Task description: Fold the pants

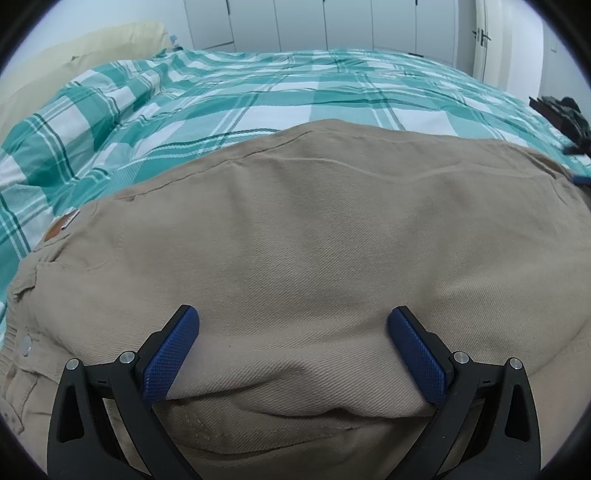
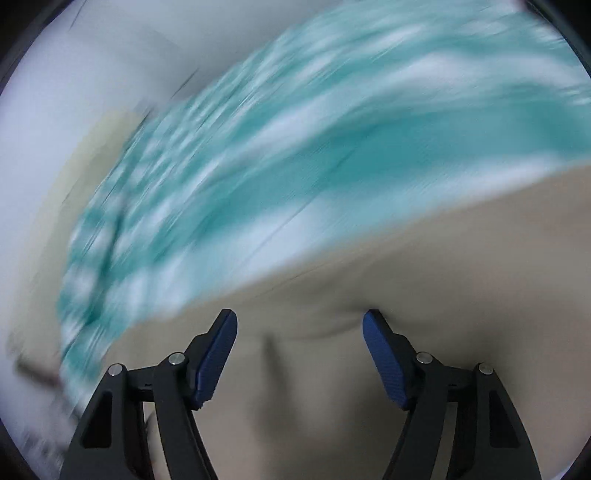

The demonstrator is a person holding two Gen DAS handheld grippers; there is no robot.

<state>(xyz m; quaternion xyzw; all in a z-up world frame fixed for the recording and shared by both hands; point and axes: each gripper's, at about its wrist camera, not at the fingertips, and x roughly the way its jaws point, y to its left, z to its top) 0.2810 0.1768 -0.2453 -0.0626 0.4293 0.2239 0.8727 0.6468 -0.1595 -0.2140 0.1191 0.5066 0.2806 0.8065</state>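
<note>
Currently your left gripper (image 1: 293,314) points down at the beige cotton twill pants (image 1: 314,229), which lie spread on the bed over a teal-and-white checked duvet cover (image 1: 229,96). Its jaws stand spread wide; the blue textured pads (image 1: 168,362) flank a raised fold of the beige cloth, and whether they press on it you cannot tell from this view. A brown leather patch (image 1: 55,229) and a metal snap button (image 1: 26,342) mark the waistband at the left edge of that view. A cream pillow (image 1: 74,55) sits at the head of the bed, white wardrobe doors (image 1: 332,22) line the far wall, and a dark bundle (image 1: 565,118) rests at the right edge of the bed.

Your right gripper (image 2: 300,325) shows in a heavily motion-blurred picture. Its jaws are apart, with nothing pinched; beige cloth (image 2: 406,295) lies under and between the blue pads (image 2: 216,362). Beyond it the checked duvet smears into teal streaks.
</note>
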